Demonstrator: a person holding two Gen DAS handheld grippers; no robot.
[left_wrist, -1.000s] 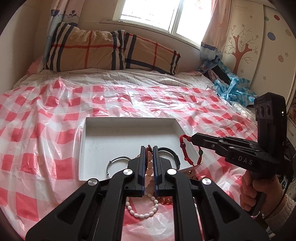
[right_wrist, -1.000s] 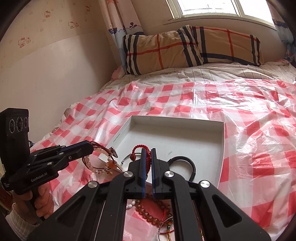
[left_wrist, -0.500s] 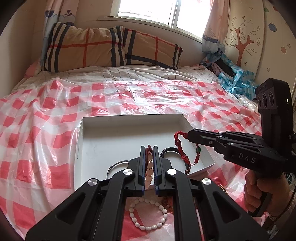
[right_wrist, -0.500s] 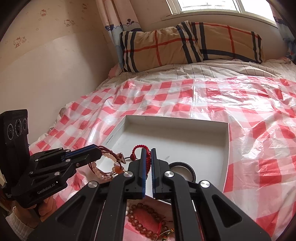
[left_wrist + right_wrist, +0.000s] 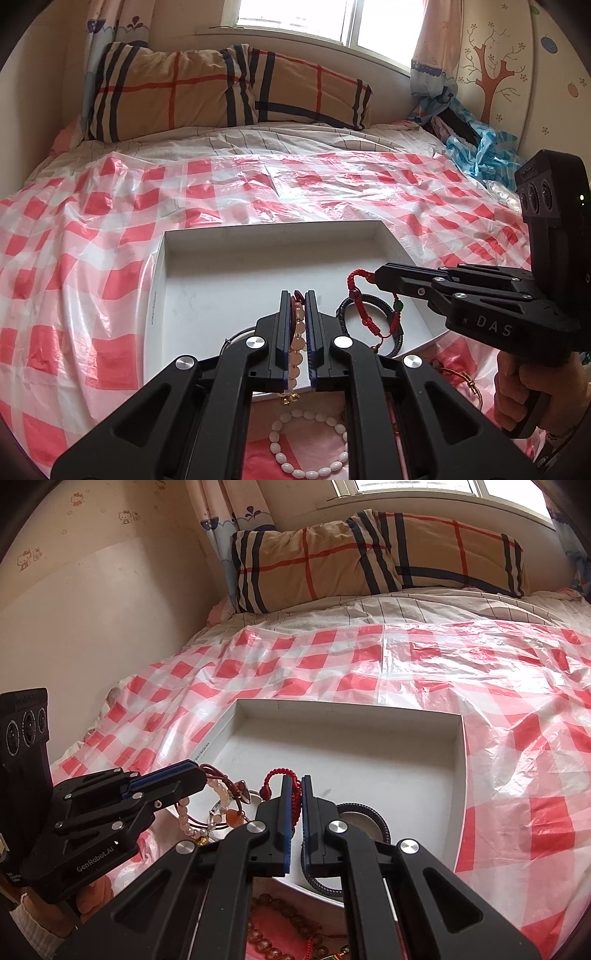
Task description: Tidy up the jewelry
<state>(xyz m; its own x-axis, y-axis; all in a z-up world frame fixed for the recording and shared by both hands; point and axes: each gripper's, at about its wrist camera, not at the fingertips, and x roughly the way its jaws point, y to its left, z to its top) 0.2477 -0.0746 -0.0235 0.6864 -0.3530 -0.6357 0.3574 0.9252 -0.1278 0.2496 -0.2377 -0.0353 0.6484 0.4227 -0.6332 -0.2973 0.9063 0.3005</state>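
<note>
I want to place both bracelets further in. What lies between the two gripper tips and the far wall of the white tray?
Only bare white tray floor, as both wrist views show; the black cord bracelet lies near the tray's front edge, below the right gripper.

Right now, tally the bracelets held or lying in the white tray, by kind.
Pink bead bracelet, in left gripper: 1
Red cord bracelet, in right gripper: 1
Black bracelet, in tray: 1
Silver bangle, in tray: 1
Total: 4

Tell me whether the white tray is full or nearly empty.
Nearly empty: the white tray holds only a black bracelet and a silver bangle near its front edge.
</note>
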